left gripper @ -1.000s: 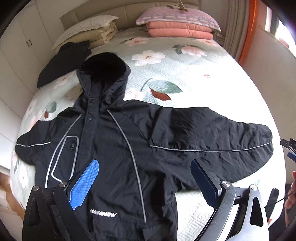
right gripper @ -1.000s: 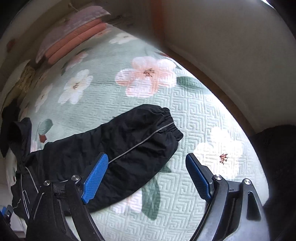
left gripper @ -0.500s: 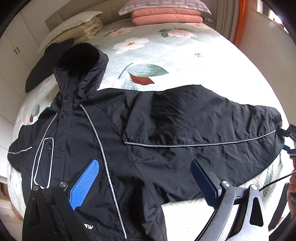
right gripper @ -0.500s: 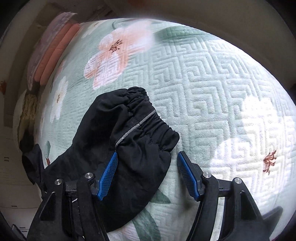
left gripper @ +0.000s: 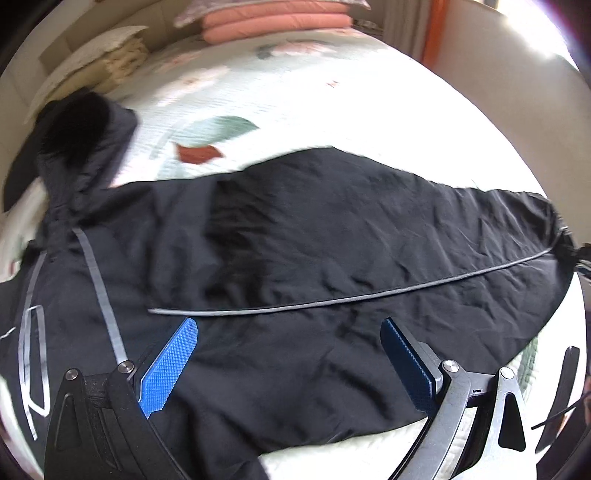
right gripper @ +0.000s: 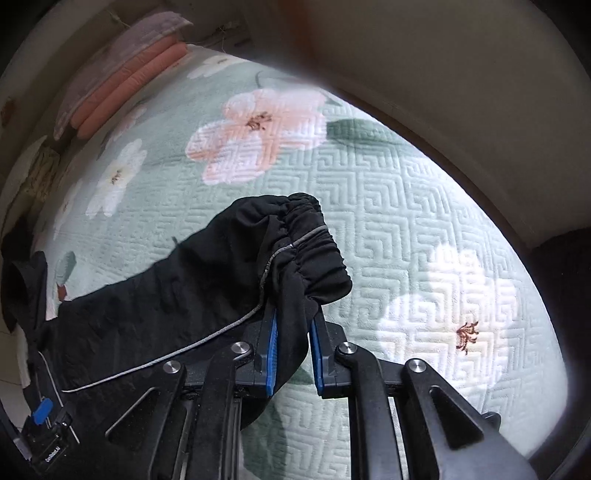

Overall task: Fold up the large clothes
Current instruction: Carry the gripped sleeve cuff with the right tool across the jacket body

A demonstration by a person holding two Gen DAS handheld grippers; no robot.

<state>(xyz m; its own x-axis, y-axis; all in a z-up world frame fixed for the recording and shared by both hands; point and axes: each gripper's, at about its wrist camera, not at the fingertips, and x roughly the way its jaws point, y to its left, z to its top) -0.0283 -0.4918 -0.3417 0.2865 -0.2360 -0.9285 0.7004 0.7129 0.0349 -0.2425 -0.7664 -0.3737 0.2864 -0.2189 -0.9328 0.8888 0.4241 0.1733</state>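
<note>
— Where's the jacket (left gripper: 295,258) in all this?

— Flat on the bed, on the pale green floral quilt (right gripper: 406,221), front side up. The hood (left gripper: 77,122) points toward the pillows (left gripper: 273,22) at the headboard, and one long sleeve (left gripper: 369,236) stretches out sideways across the quilt. It's a black hooded jacket with thin grey reflective piping (left gripper: 332,301) running down that sleeve.

— So has any folding happened?

— Not that I can see. The body lies spread, the sleeve lies out at full reach, nothing is doubled over yet. I'd call this the very start: the first sleeve is only being taken hold of.

— By which gripper?

— The right gripper (right gripper: 293,354). Its jaws have just been closing, and now the blue pads (right gripper: 272,354) are pinching a bunch of black fabric right behind the elastic cuff (right gripper: 310,240). The cuff puckers up just ahead of the fingertips, so the cloth is really caught.

— And the other one?

— The left gripper (left gripper: 288,365) hangs over the lower edge of the same sleeve, closer to the body, jaws spread wide and nothing between them. The pads look to be above the cloth; whether they brush it I can't tell, the view is a bit blurred.

— What's left, then?

— Nearly everything, I'd guess: carry this sleeve across the chest, do the other sleeve, which is mostly out of sight at the far edge, then fold the body and deal with the hood.
</note>
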